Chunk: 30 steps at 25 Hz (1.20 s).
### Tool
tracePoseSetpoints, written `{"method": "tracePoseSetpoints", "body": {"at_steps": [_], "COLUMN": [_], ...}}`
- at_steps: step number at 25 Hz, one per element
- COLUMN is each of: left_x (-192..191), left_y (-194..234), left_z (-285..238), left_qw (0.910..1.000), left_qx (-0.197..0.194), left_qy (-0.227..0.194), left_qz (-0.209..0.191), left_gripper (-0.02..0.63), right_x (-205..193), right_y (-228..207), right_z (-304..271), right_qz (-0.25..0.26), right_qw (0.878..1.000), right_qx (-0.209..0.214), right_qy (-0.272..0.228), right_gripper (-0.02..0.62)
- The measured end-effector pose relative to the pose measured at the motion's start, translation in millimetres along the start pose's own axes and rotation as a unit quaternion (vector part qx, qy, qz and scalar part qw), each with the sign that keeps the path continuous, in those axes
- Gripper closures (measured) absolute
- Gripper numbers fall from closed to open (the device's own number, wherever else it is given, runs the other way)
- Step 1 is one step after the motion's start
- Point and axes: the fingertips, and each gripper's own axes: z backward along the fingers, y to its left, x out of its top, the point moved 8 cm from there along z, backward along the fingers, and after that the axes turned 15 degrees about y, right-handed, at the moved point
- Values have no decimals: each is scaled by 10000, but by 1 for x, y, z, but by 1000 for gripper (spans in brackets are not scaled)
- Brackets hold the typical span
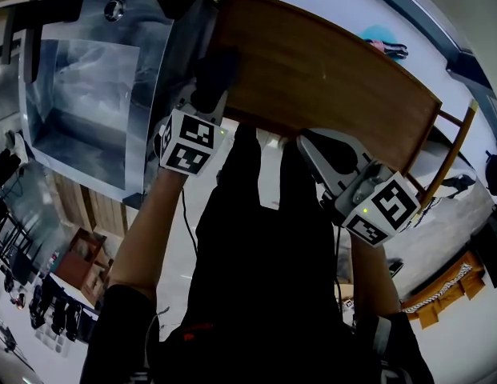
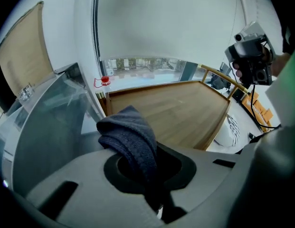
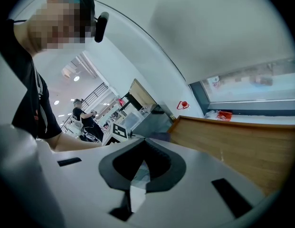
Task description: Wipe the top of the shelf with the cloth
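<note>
**Two grippers at the shelf's near edge, cloth in the left one**

Head view: I see the wooden shelf top [image 1: 328,78] running from upper centre to the right of the frame. My left gripper [image 1: 208,94] sits at the board's left near corner, and a dark cloth [image 1: 218,66] is bunched at its tip, lying over that corner. My right gripper [image 1: 306,142] is lower, at centre right and just below the board's near edge, pointing up and left. A clear box [image 1: 88,94] fills the upper left of the frame, just beside the shelf.

Left gripper view: the left gripper [image 2: 148,177] has its jaws clamped on the cloth [image 2: 130,137], which is dark grey and folded. It rises out of the jaws at centre and droops to the left. The shelf top [image 2: 185,113] spreads behind it toward the right. From here I cannot tell whether the cloth touches the wood. The clear box [image 2: 47,127] stands at the left. At the upper right a hand holds a camera [image 2: 252,51].

Right gripper view: the right gripper [image 3: 143,148] has its jaws drawn together with nothing between them. The shelf top [image 3: 247,141] lies at the lower right. The left gripper's marker cube [image 3: 119,131] shows just left of centre. Another person [image 3: 85,118] stands far off at the left.
</note>
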Motion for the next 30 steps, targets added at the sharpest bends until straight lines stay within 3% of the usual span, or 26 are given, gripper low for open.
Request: {"method": "tracePoseSetpoints", "body": {"at_steps": [11,30], "left_x": [-2,13], "left_y": [-13,-42], "left_z": [-21,-37], "left_qw": [9958,9952], "left_qx": [553,349], "left_qy": [453,719], "left_qz": [-574,-562], "left_gripper": [555,555], "right_x": [-17,-45], "right_y": [-7,-24], "right_z": [14,55], "right_qz": [-122,-275], "right_qw": [9999,9992], "right_qx": [-109,-230], "right_qy": [-25,-168], "right_gripper": [594,594]}}
